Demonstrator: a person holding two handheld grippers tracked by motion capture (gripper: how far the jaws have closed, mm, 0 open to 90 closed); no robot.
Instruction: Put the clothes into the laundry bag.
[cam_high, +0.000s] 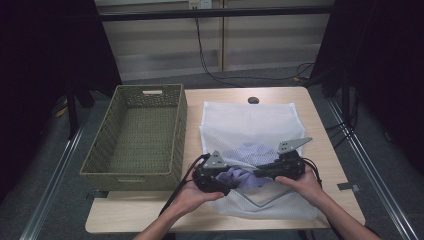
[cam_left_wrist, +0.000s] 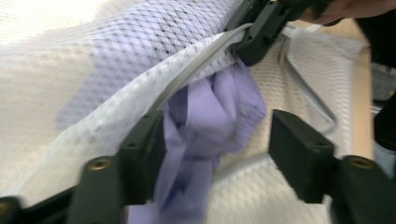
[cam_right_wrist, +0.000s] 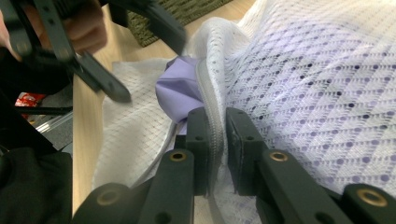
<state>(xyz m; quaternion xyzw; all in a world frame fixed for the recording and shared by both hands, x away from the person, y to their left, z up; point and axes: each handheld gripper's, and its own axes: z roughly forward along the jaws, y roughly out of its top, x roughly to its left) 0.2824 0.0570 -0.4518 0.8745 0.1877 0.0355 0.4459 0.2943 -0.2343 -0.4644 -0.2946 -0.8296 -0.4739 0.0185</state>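
Observation:
A white mesh laundry bag (cam_high: 250, 125) lies flat on the wooden table with a purple garment (cam_high: 245, 176) bunched at its near opening. My right gripper (cam_high: 259, 174) is shut on the bag's zipper edge (cam_right_wrist: 215, 130), lifting the mesh (cam_right_wrist: 327, 70) over the garment (cam_right_wrist: 180, 86). My left gripper (cam_high: 232, 181) stands open at the opening. In the left gripper view the purple cloth (cam_left_wrist: 210, 112) hangs between the jaws, resting against the left one and clear of the other. The right gripper's tip (cam_left_wrist: 261, 32) pinches the zipper rim above it.
An empty olive wicker basket (cam_high: 131, 174) stands on the table's left half, close beside the bag. A small dark round object (cam_high: 253, 100) sits at the table's far edge. Cables run over the floor behind. Bare tabletop (cam_high: 150, 212) lies in front of the basket.

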